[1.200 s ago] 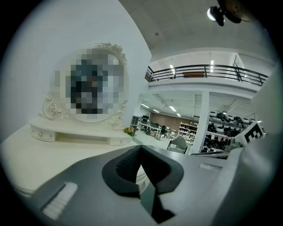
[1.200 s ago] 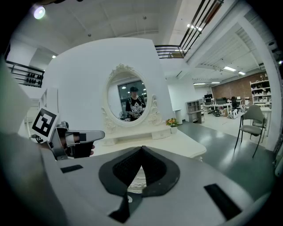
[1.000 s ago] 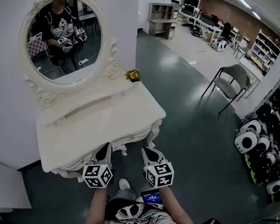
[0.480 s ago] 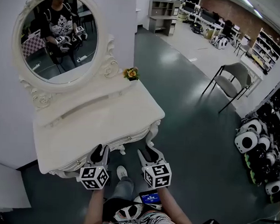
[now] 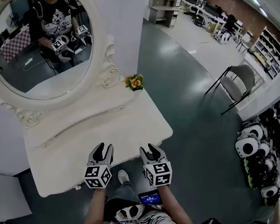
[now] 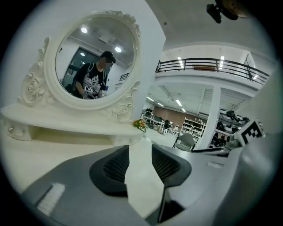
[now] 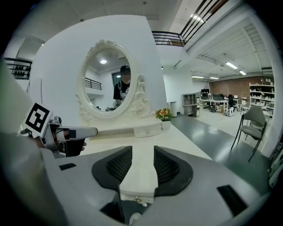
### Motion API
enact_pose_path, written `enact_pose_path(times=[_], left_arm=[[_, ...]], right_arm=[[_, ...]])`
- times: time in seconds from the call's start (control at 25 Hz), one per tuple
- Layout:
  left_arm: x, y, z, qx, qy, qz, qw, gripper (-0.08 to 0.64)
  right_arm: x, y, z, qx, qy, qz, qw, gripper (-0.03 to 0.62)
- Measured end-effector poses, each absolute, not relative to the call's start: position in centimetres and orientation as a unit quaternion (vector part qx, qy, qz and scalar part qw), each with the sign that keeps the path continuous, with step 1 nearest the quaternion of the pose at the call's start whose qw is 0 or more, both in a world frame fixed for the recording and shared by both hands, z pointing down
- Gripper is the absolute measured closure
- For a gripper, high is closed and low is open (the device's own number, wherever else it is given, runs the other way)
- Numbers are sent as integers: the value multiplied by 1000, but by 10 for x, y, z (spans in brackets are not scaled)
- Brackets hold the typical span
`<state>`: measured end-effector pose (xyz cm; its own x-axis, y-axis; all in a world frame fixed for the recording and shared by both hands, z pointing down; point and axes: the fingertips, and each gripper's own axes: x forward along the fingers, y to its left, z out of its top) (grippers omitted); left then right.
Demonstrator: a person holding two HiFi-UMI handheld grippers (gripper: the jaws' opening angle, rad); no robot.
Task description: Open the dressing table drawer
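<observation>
The white dressing table [image 5: 96,125] fills the left of the head view, with its oval mirror [image 5: 40,46] behind. My left gripper [image 5: 101,152] and right gripper [image 5: 152,151] hang side by side over the table's front edge. Both are opening and have nothing between their fingers. In the left gripper view the left gripper [image 6: 140,150] frames only bare tabletop. Between and below the jaws of the right gripper [image 7: 143,152] a small knob [image 7: 137,199] shows on the table's front, under the edge. The front itself is hidden in the head view.
A small pot of flowers [image 5: 134,81] stands on the raised back shelf, which holds a little drawer [image 7: 147,130]. A chair [image 5: 236,82] and panda toys [image 5: 251,149] are off to the right on the green floor. The person's shoe [image 5: 123,177] is under the table edge.
Both grippers have moved forward and down to the table's front edge, and their jaws have gone from shut to spread apart. The head view has come closer to the table.
</observation>
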<state>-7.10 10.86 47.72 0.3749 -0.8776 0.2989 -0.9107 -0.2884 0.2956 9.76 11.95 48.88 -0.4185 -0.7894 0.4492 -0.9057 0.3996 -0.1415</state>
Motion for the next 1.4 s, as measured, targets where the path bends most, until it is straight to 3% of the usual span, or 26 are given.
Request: enact_pose_path(times=[0.52,1.4], left_arm=[[-82,-34,526,822,-512,73,238,403],[-80,-73,581,800,-515,79,299,403]], right_arm=[[57,-25,518,519,-808,191,203,433],[10,-107,579,449,-835,197,251,420]])
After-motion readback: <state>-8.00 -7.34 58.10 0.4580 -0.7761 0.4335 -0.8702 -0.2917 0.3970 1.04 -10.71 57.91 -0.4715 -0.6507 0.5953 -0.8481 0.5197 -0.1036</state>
